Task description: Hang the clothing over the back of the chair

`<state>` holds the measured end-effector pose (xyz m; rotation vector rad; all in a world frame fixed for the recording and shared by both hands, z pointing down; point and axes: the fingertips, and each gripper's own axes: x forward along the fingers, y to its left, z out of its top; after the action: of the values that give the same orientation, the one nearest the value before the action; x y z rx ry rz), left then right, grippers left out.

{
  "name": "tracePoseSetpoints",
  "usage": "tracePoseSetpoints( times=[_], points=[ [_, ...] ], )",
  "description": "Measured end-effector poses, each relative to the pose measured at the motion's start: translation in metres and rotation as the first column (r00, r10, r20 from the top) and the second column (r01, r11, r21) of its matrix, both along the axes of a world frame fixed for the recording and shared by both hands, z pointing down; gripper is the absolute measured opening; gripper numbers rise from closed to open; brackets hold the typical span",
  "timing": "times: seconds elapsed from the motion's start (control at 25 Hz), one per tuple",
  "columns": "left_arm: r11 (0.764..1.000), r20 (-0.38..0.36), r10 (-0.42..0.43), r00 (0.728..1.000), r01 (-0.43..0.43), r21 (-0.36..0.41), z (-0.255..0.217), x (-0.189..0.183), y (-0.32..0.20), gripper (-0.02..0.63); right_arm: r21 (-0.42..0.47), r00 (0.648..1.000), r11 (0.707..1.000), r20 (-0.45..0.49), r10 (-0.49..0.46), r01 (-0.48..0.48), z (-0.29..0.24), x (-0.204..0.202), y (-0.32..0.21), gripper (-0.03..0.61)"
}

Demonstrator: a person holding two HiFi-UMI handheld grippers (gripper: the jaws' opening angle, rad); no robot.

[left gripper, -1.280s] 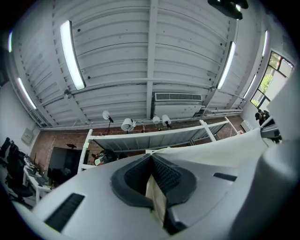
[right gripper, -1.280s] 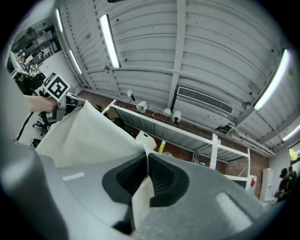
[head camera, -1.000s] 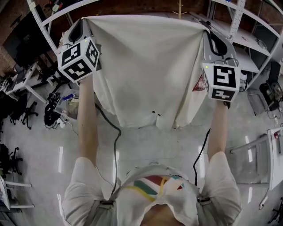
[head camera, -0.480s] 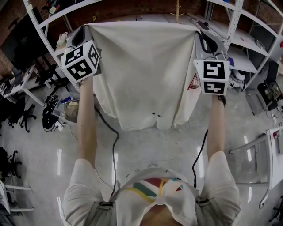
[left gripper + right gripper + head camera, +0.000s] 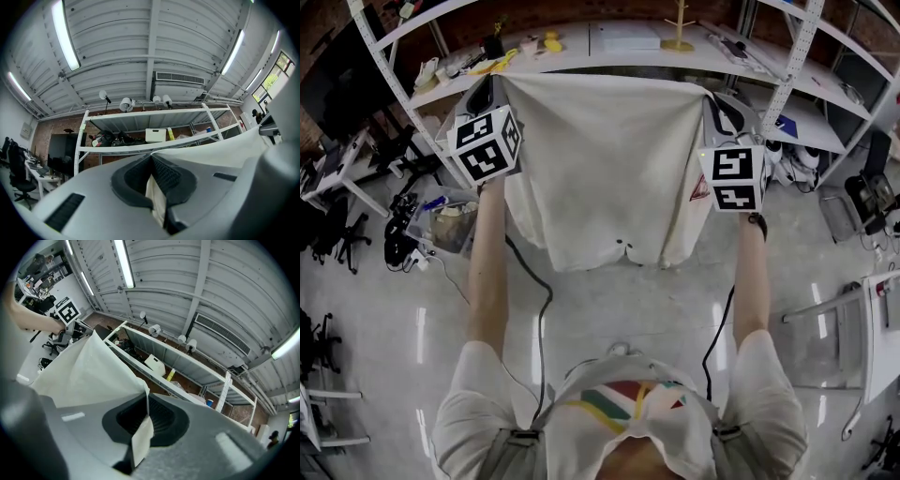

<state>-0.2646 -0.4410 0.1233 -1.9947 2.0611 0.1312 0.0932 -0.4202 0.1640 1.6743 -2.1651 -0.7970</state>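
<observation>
A white garment (image 5: 605,169) hangs spread out flat between my two grippers, its hem dangling above the floor. My left gripper (image 5: 492,84) is shut on the garment's upper left corner. In the left gripper view the cloth (image 5: 157,199) is pinched between the dark pads (image 5: 166,176). My right gripper (image 5: 711,96) is shut on the upper right corner. The right gripper view shows the fabric (image 5: 93,371) running off to the left from the closed jaws. A red triangle print (image 5: 700,187) shows near the right edge. No chair back is visible; the garment hides what is behind it.
White metal shelving (image 5: 769,56) stands behind the garment, carrying a white box (image 5: 623,37), a wooden stand (image 5: 678,28) and small items. Black office chairs (image 5: 337,234) and a bin (image 5: 450,225) stand at left. A metal-framed piece (image 5: 839,328) stands at right.
Both grippers have come down and moved a little closer together with the garment stretched between them. The shelf top behind it has come into sight.
</observation>
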Motion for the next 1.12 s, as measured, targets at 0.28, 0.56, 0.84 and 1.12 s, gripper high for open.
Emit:
tracePoseSetpoints(
  times=[0.28,0.56,0.84,1.12],
  points=[
    [0.998,0.003,0.002,1.0,-0.001,-0.067,0.043,-0.007,-0.009,0.012,-0.068,0.999,0.998,-0.049,0.01,-0.014,0.037,-0.007,-0.007,0.011],
    [0.991,0.004,0.015,1.0,-0.014,-0.133,0.087,-0.006,-0.017,0.013,-0.145,0.997,0.989,-0.078,0.019,-0.03,0.079,-0.006,-0.013,0.011],
    [0.979,0.005,0.038,0.999,-0.037,-0.202,0.134,0.001,-0.022,0.012,-0.22,0.992,0.974,-0.12,0.029,-0.055,0.121,0.001,-0.018,0.012],
    [0.961,0.024,0.066,0.998,-0.057,-0.27,0.181,0.011,-0.025,0.013,-0.317,0.989,0.945,-0.145,0.038,-0.082,0.173,0.01,-0.022,0.011]
  ],
)
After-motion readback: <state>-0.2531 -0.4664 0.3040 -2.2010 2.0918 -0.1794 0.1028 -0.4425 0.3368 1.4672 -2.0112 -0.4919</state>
